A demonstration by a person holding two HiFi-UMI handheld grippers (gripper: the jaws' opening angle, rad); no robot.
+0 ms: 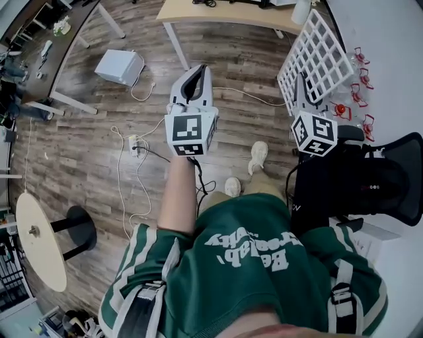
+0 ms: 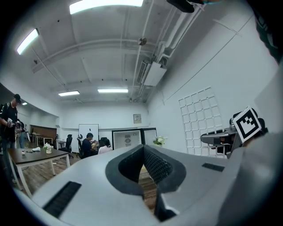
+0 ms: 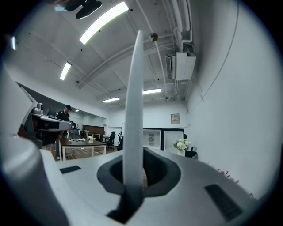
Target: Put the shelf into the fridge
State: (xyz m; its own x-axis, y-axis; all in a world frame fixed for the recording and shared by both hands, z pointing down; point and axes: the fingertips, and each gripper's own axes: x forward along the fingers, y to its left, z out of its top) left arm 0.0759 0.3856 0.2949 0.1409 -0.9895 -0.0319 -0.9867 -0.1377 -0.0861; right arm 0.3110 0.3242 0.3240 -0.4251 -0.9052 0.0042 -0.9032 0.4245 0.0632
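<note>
- My right gripper is clamped on the white wire shelf. Its jaws are closed on the shelf's near edge.
- In the right gripper view the shelf shows edge-on, as a thin white strip rising straight up from between the pads.
- The shelf is off the floor and stands upright on its edge, with its grid facing sideways. It is just beside the white wall on my right.
- My left gripper has its jaws closed, tips together, with nothing between them.
- Both grippers point level and forward over the wooden floor. The left one is well apart from the shelf.
- A black office chair is by my right side, below the right gripper.
- A light wooden desk stands ahead of me, and the shelf's far end is near its right corner.
- A white box and loose cables lie on the floor to the left.
</note>
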